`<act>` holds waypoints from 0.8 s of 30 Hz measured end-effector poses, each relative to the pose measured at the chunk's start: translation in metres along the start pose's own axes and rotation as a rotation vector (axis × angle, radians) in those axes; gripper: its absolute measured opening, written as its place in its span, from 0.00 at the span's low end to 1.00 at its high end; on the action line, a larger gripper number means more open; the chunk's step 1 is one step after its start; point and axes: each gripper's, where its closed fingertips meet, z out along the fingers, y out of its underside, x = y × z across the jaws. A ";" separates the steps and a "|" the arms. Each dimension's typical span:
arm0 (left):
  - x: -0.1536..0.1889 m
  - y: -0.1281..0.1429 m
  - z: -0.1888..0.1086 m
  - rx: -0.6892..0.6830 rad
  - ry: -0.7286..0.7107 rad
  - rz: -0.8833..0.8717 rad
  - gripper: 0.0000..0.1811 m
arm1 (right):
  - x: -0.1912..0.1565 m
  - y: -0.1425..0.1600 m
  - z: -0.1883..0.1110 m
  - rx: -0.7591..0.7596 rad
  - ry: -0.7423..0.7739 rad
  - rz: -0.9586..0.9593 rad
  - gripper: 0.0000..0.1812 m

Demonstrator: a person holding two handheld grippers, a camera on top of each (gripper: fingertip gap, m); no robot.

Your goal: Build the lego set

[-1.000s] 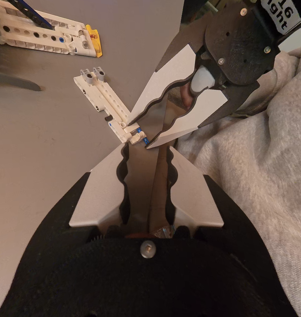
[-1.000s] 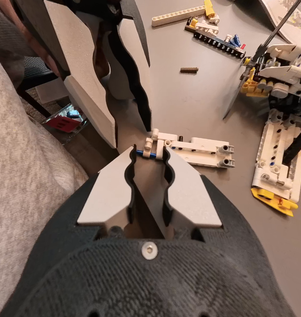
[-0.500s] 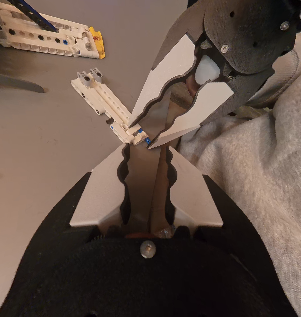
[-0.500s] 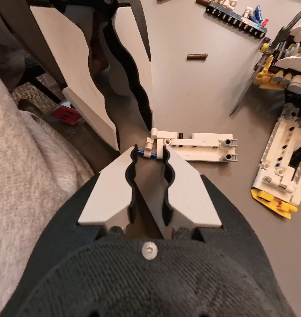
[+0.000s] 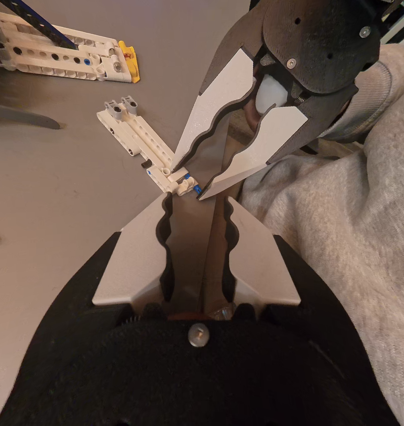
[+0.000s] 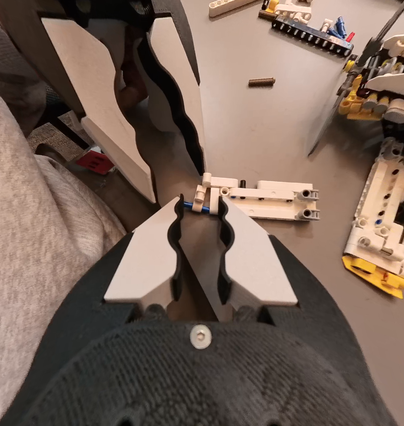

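Unmoved: flat, pin-holed white assembly (image 5: 138,136)

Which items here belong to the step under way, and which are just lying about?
In use:
small white assembly
blue axle
right gripper
left gripper

Lying about:
large white and yellow model
black beam
brown pin
white beam

A: Where is there room to pass?

B: The grey table (image 5: 46,207) lies bare left of the small white lego piece (image 5: 141,140).

A: And what blocks the way?

B: Both grippers crowd its near end: the left gripper (image 5: 197,199) from below, the right gripper (image 5: 187,182) from above. The bigger lego model (image 6: 380,219) stands farther off, and a grey sleeve (image 5: 334,230) fills the table edge.
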 end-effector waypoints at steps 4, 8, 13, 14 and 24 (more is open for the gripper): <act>0.000 -0.001 -0.001 0.005 0.006 -0.008 0.23 | -0.003 -0.001 0.000 0.015 -0.040 0.003 0.16; -0.001 0.001 0.002 -0.009 -0.006 -0.009 0.25 | -0.011 -0.003 0.000 0.029 -0.116 -0.015 0.16; -0.003 0.000 0.003 -0.012 -0.018 -0.006 0.25 | -0.009 -0.003 0.001 0.011 -0.125 -0.075 0.16; -0.003 0.000 0.003 -0.013 -0.019 -0.005 0.24 | -0.009 -0.003 0.001 0.008 -0.127 -0.088 0.16; -0.003 0.000 0.003 -0.014 -0.013 -0.009 0.24 | -0.001 -0.005 -0.005 0.044 -0.042 -0.149 0.29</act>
